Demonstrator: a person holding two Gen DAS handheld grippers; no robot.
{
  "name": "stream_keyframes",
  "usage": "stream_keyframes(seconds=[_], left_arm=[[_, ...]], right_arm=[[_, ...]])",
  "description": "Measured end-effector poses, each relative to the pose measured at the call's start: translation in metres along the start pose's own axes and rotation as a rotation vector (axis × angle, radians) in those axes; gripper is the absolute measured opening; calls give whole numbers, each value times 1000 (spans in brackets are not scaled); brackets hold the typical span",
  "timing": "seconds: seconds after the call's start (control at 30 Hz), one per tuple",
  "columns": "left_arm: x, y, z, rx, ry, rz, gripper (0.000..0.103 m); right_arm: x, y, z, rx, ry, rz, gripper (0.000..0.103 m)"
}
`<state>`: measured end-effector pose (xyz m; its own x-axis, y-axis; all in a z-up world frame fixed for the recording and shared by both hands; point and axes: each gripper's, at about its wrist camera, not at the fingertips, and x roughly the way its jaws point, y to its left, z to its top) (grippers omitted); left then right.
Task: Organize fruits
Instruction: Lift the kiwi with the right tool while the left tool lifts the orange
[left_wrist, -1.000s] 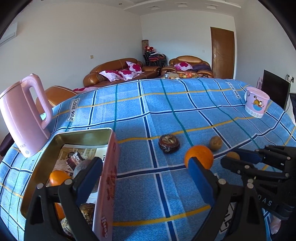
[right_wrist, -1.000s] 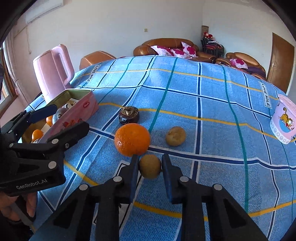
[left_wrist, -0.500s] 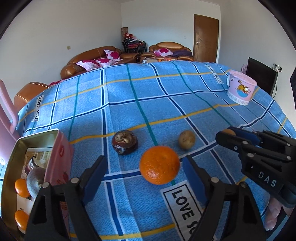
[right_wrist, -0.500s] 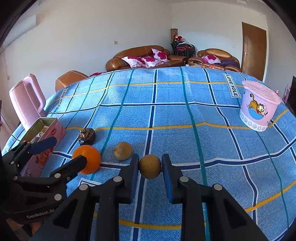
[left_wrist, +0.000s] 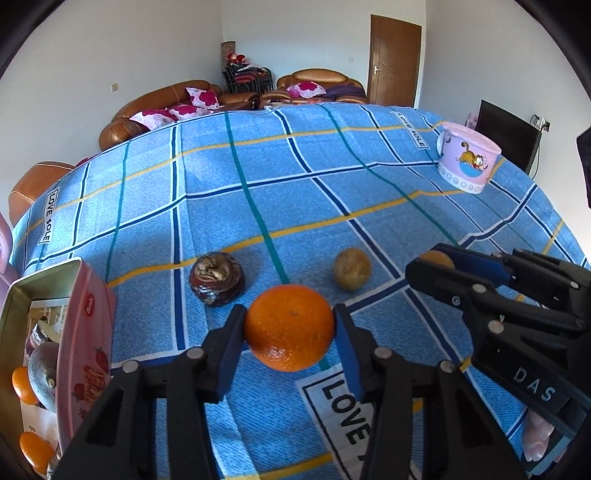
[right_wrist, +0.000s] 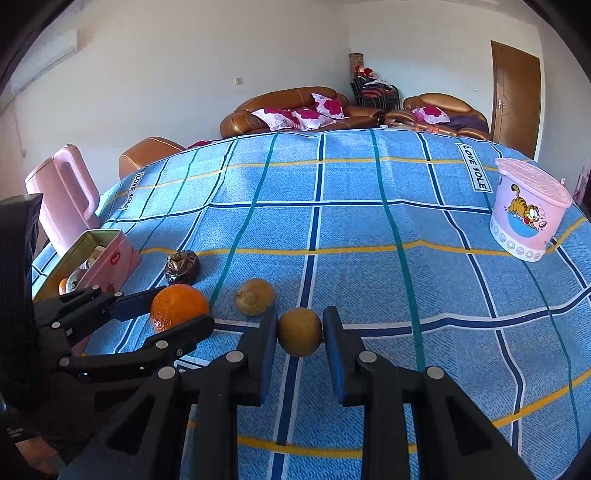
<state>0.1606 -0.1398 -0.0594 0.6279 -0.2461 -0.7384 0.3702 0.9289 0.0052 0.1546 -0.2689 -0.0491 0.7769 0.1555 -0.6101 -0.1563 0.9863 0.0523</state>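
A counter (left_wrist: 369, 177) covered in a blue checked cloth holds scattered fruit. The left gripper (left_wrist: 290, 334) is clamped on a large orange (left_wrist: 290, 332), its blue pads touching both sides. The right gripper (right_wrist: 300, 332) is clamped on a small brown fruit (right_wrist: 300, 331), just beside the left gripper. The open pink tin (left_wrist: 86, 339), already holding fruit, sits at the counter's left edge, nearer the left gripper, so the orange likely travels leftward. A dark wrinkled fruit (left_wrist: 217, 278) lies between orange and tin, possibly in the way. Another brown fruit (left_wrist: 351, 268) rests beyond; a lidded pink tub (left_wrist: 467, 162) stands well apart, far right.
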Motion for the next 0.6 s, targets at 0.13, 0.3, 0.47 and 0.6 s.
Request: stream_keyframes(seconds=[0.13,0.3,0.47,0.6], left_arm=[[-6,3,0,-15,-35,1,49],[-13,7,0,-27,-71,-6,49],[-16,10,0,-39,-88,-15,49],[-19,12,-1,-50,-106,-12,49]], right_arm=[[-4,4,-1,-21,-20,20,27],[-7,6,-1,-30,-35,25,27],[-12,8,-1,-43,-59,31,27],[-14,9,-1,-44,-70,34,27]])
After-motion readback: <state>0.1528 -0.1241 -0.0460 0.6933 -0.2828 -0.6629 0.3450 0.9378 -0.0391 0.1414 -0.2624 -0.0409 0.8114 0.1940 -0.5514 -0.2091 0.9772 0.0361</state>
